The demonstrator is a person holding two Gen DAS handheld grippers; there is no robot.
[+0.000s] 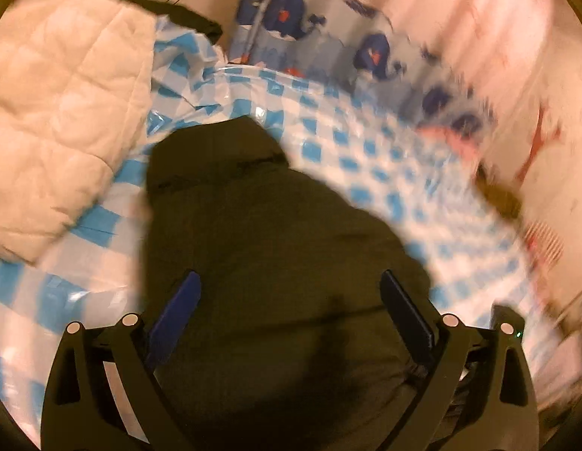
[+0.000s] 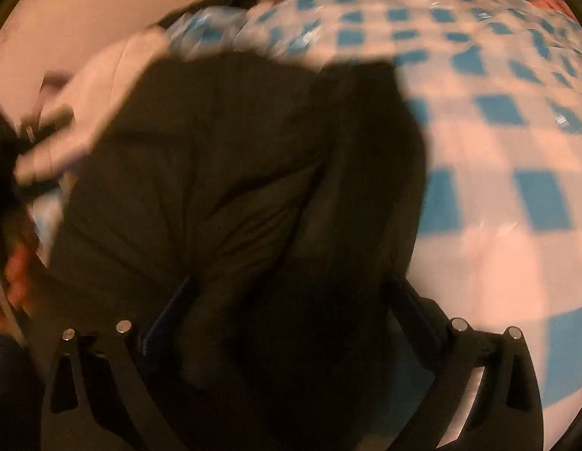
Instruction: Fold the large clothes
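Both my grippers had their jaws spread wide over the dark jacket (image 1: pixel 253 225), gripping nothing: the left gripper (image 1: pixel 291 300) and the right gripper (image 2: pixel 291 300) each sat low in frame. It lay mid-frame on the blue-checked cloth (image 1: pixel 366 143). A white quilt (image 1: pixel 61 112) sat upper left.

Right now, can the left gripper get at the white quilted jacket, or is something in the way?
Probably not directly. The left gripper is open with the dark coat between its fingers, and the white quilted jacket lies off to its left on the checked cloth. Nothing covers the jacket, so it could be reached after moving sideways.
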